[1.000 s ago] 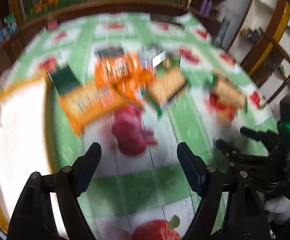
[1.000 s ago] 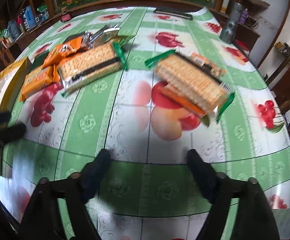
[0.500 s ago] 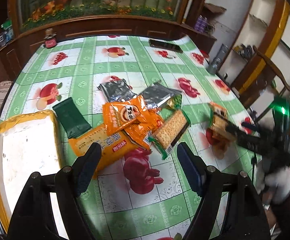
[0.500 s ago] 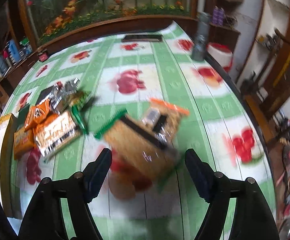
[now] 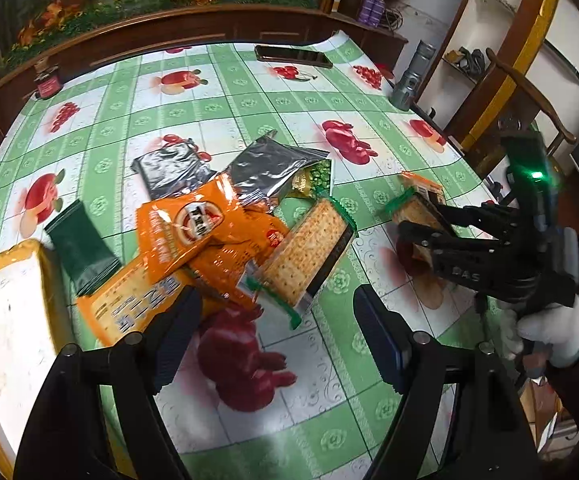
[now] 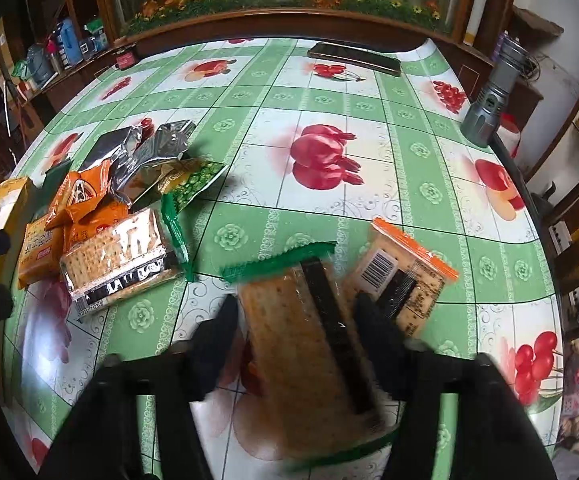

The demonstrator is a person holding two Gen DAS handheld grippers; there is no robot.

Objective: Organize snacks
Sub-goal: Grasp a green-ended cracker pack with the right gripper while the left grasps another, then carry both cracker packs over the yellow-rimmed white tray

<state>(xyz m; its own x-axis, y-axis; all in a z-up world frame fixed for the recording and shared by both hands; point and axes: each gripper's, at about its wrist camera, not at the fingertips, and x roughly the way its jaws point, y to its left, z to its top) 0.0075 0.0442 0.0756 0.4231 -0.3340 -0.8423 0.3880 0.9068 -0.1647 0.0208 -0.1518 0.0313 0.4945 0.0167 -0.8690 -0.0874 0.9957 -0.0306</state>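
A pile of snacks lies on the green fruit-print tablecloth [image 5: 297,104]: orange packets [image 5: 185,224], silver packets [image 5: 265,168], a green pea packet [image 5: 313,178], a dark green packet [image 5: 81,252] and a green-edged cracker pack [image 5: 309,256]. My left gripper [image 5: 277,332] is open and empty, just in front of the pile. My right gripper [image 6: 295,320] straddles a second green-edged cracker pack [image 6: 305,328], its jaws close on both sides; it also shows in the left wrist view [image 5: 429,228]. An orange-edged cracker pack [image 6: 401,276] lies just right of it.
A yellow-rimmed white tray [image 5: 5,320] lies at the left of the table. A phone [image 6: 353,58] lies at the far edge. A grey flashlight [image 6: 489,104] stands at the right edge. Wooden chairs [image 5: 521,92] stand beyond the right side.
My right gripper has dropped forward onto the cracker pack, and its jaws have narrowed around it. My left gripper has moved closer to the snack pile.
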